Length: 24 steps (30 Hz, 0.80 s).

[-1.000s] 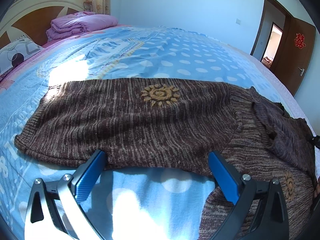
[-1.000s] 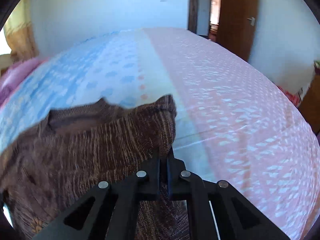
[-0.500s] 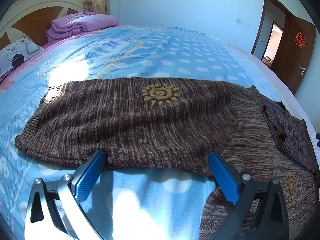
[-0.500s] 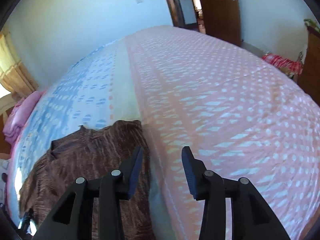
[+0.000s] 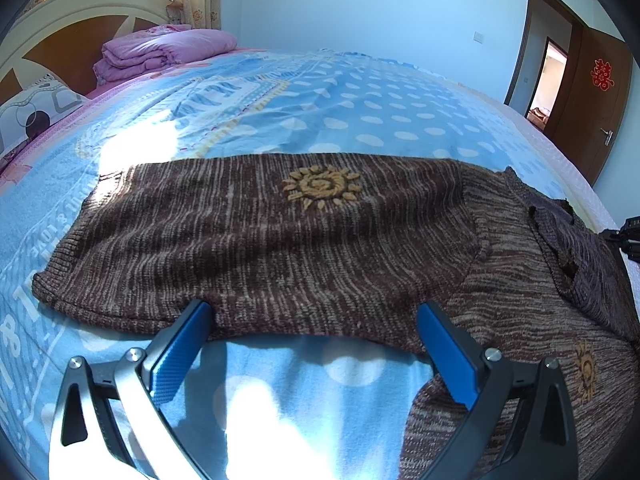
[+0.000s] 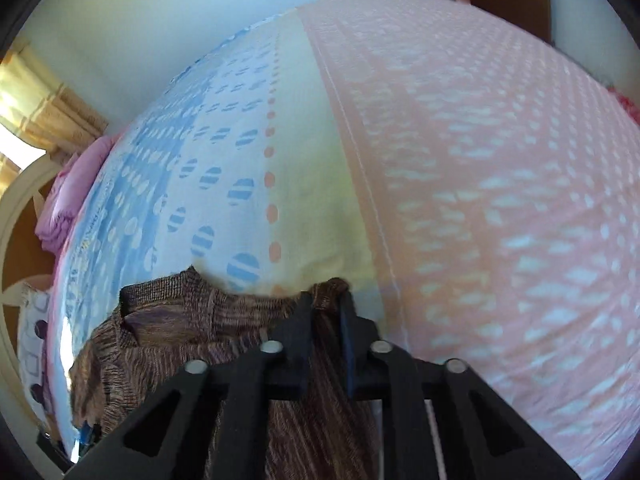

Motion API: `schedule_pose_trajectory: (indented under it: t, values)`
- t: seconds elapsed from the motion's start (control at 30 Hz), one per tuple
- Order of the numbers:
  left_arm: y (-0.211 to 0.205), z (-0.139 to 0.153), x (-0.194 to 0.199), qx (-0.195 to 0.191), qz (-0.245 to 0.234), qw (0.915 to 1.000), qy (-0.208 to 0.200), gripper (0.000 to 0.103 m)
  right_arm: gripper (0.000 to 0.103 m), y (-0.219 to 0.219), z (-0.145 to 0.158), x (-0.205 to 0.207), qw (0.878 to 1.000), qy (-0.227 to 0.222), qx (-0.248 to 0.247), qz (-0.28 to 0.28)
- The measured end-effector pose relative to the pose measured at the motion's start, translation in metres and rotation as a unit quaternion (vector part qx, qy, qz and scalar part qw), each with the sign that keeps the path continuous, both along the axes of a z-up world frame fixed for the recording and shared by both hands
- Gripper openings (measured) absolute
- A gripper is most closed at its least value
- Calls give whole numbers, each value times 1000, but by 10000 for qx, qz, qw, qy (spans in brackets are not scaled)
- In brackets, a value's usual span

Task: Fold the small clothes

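A brown knitted sweater lies spread on the bed, over a blue polka-dot bedsheet. In the left wrist view the left gripper holds its blue-padded fingers wide apart, both tips resting at the near edge of the sweater, with nothing pinched between them; bare sheet shows in the gap behind the tips. Just beyond the fingers, up the middle of the knit, sits a yellow sun emblem. A second, smaller sun emblem shows on the part of the sweater beside the right-hand finger. Past that finger the sweater's collar lies dark and rumpled, and a black piece of the other tool peeks in at the picture's right edge.

In the right wrist view the right gripper has its black fingers narrow and closing, with a fold of the sweater's edge bunched between the tips. Whether the pads press the knit fully cannot be told. To the left of these fingers the collar opening is seen, and beyond the tips the sheet runs from blue dots to a pale yellow band and then to pink.

Far beyond the left fingers, a folded pink quilt lies against the headboard, with a patterned pillow nearby and a brown door toward the right.
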<state>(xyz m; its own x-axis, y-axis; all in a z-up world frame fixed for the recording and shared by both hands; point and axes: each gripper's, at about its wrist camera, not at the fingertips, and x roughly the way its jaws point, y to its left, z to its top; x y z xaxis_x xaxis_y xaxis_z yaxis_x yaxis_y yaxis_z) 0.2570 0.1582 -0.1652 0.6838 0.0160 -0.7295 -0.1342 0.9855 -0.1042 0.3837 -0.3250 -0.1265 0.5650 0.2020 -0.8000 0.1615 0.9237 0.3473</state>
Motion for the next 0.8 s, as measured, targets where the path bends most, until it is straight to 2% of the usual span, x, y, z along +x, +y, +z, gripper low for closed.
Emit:
schedule_pose_trajectory:
  t: [0.1, 0.2, 0.3, 0.4, 0.43, 0.47, 0.5, 0.53, 0.57, 0.63, 0.7, 0.73, 0.77, 0.8]
  values:
    - [-1, 0, 0, 4, 1, 10000, 2, 103, 9, -4, 18, -13, 9967, -793, -32, 161]
    - [-1, 0, 0, 19, 4, 10000, 9, 103, 9, -13, 26, -24, 9923, -1202, -307, -39]
    - [-1, 0, 0, 26, 4, 10000, 12, 103, 9, -26, 26, -39, 9931, -1029, -442, -360]
    - [-1, -1, 1, 30, 5, 10000, 11, 103, 10, -29, 14, -68, 9980, -597, 99, -201]
    - [-1, -1, 1, 28, 5, 10000, 10, 103, 16, -28, 10, -81, 9986, -463, 224, -141]
    - [0, -1, 1, 26, 5, 10000, 9, 103, 29, -25, 5, -95, 9989, -353, 292, -89]
    - [-1, -1, 1, 27, 6, 10000, 9, 103, 39, -20, 0, -111, 9990, -313, 314, -20]
    - [-1, -1, 1, 29, 6, 10000, 9, 103, 57, -16, -4, -124, 9991, -298, 296, 31]
    - [-1, -1, 1, 32, 7, 10000, 12, 103, 64, -12, -9, -138, 9993, -281, 254, 63]
    - [-2, -1, 1, 48, 12, 10000, 18, 103, 63, -2, -22, -157, 9996, -121, 163, 192]
    - [-2, -1, 1, 72, 15, 10000, 31, 103, 54, 12, -24, -168, 9985, -130, -398, 346]
    - [-2, -1, 0, 89, 16, 10000, 40, 103, 35, 20, -23, -170, 9963, -65, -746, 428]
    - [-2, -1, 1, 110, 19, 9999, 53, 103, 22, 26, -23, -169, 9947, 4, -903, 497]
    - [-3, -1, 1, 133, 23, 9999, 68, 103, 17, 29, -21, -171, 9938, -1, -964, 549]
